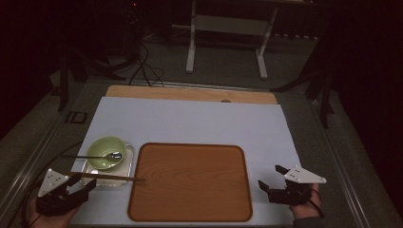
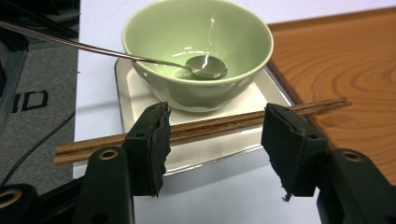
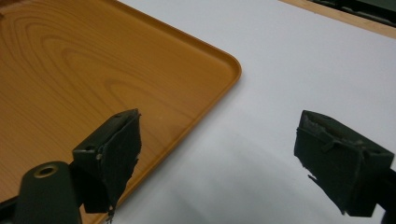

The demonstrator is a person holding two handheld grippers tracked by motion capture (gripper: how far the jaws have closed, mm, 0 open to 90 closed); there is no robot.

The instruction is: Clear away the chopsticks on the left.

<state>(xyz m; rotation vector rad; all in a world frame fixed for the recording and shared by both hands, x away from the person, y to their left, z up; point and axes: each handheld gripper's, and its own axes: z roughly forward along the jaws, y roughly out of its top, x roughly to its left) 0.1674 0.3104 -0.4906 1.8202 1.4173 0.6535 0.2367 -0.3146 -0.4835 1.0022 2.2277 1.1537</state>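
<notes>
A person holds a gripper in each hand at a table with a white mat (image 1: 199,121) on it. The left gripper (image 1: 81,183) is at the near left corner of the mat. Its jaws are wide apart, and a pair of brown chopsticks (image 2: 205,126) lies across the space between them. The chopsticks seem to lie just past the jaw tips; the left jaw may touch them, but it is hard to be sure. The jaws do not squeeze them.

The chopsticks rest across the near edge of a small white dish (image 2: 140,100). Their thin ends reach onto the brown wooden tray (image 1: 190,183) beside it. A green bowl (image 2: 198,51) sits on the dish, right behind the chopsticks. A metal spoon (image 2: 205,67) lies in the bowl, and its long handle sticks out over the rim to the left.

The right gripper (image 1: 272,176) is at the near right corner of the mat, just beside the tray. Its jaws are open wide too, with nothing between them. From its own view it hangs over the white mat, next to the tray's rounded corner.
</notes>
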